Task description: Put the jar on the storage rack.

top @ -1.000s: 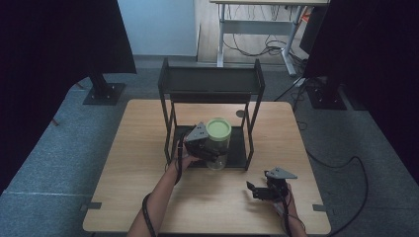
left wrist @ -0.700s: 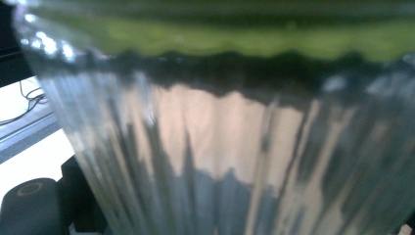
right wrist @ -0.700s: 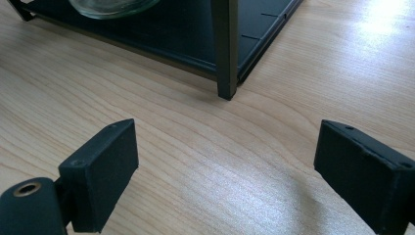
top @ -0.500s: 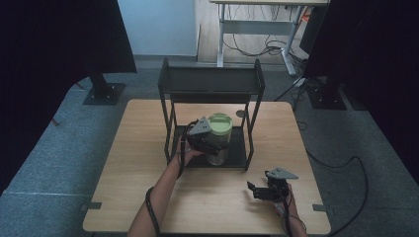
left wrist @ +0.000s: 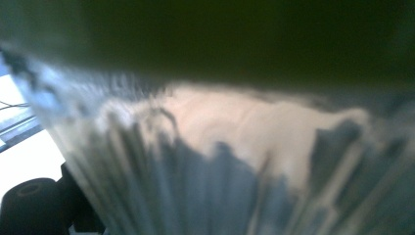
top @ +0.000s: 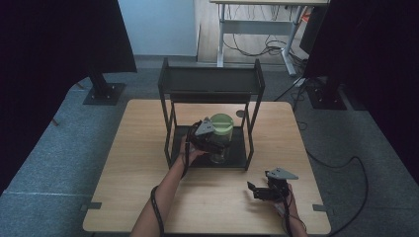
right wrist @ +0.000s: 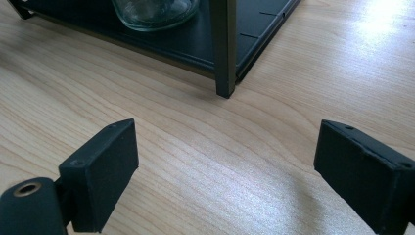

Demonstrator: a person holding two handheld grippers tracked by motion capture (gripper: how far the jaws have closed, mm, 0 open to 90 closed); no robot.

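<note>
While the right claw (top: 253, 189) waits with its jaws spread wide over bare wood near the front right corner of the counter (top: 128, 197), the left claw (top: 213, 144) has carried the glass jar (top: 220, 148) with the green lid (top: 221, 123) a little deeper into the black rack (top: 211, 79) than it was a second ago, when the jar sat nearer the front edge of the lower tray (top: 237, 159). In the high view the jar now stands or hangs over the middle of that tray, under the top shelf, between the rack's posts, with the left claw closed around its body from the left side. I judge the placing is nearly finished: what seems left is to settle the jar flat on the tray and let go. Whether its base already touches the tray I cannot tell, as the hand and claw cover that spot from above. The left gripper view is pressed so close to the jar (left wrist: 235, 161) that the glass is a blur, the lid a dark green band along the top, and the jaws themselves cannot be made out. The right gripper view cuts the jar (right wrist: 154, 12) off at its rounded base, resting on or just above the tray behind a front post of the rack (right wrist: 224, 49).
</note>
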